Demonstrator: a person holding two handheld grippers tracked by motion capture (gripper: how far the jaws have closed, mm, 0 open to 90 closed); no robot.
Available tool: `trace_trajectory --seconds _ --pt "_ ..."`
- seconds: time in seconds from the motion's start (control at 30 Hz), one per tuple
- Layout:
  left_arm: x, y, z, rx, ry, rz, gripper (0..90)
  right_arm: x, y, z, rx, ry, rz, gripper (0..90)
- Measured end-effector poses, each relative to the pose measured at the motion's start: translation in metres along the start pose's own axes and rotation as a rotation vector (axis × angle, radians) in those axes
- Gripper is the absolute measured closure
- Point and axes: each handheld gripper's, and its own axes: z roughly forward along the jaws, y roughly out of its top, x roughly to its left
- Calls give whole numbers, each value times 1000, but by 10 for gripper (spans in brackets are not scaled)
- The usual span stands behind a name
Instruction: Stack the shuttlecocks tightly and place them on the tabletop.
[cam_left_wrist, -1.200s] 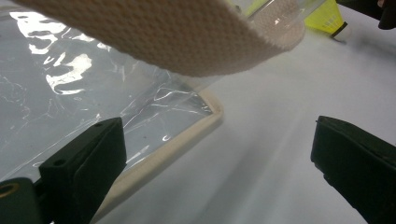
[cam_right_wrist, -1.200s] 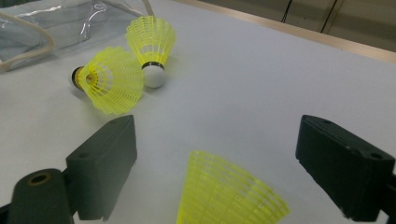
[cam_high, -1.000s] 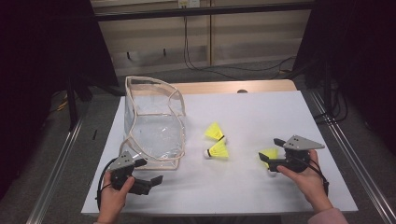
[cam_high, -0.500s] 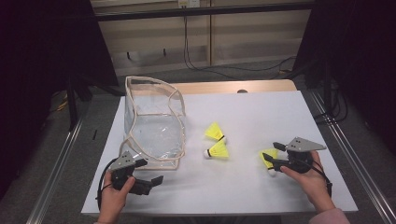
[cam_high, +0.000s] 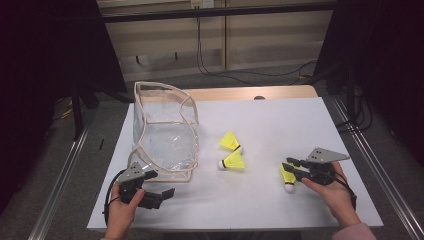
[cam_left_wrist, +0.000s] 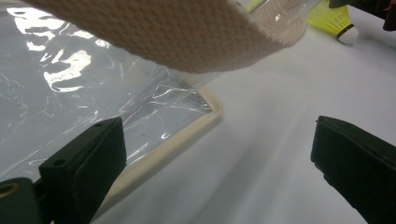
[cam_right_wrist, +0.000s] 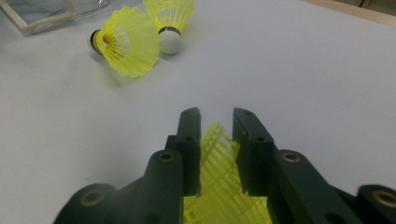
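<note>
1. Since the earlier frame the right gripper has just been closing its jaws; they now pinch the yellow skirt of a shuttlecock lying at the table's right front; its white cork points toward the person.
2. The left gripper rests at the front left; jaws spread wide, grasping nothing; one sits just beside the clear bag's beige-trimmed corner.
3. Two more yellow shuttlecocks lie near mid-table, beside the bag.

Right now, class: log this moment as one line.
right tool: closing on shuttlecock | left tool: open by bag | two shuttlecocks loose
</note>
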Motion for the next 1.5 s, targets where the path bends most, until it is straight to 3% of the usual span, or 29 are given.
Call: trace_trajectory --seconds 0.23,0.33,0.67,1.03,1.3,1.5 --pt "-1 0 0 1 0 4 33 2 6 0 7 39 -15 839" --pt "-1 0 -1 -5 0 0 33 3 12 0 -14 30 -21 845" --pt "-2 1 -1 -6 -1 4 33 -1 25 10 -54 -20 -14 842" --pt "-2 1 -1 3 1 8 33 -3 40 27 -70 -114 -78 850" --pt "-3 1 0 2 0 2 33 1 33 26 -57 -74 -42 767" --pt "-3 1 0 3 2 4 33 3 29 13 -55 -62 -23 719"
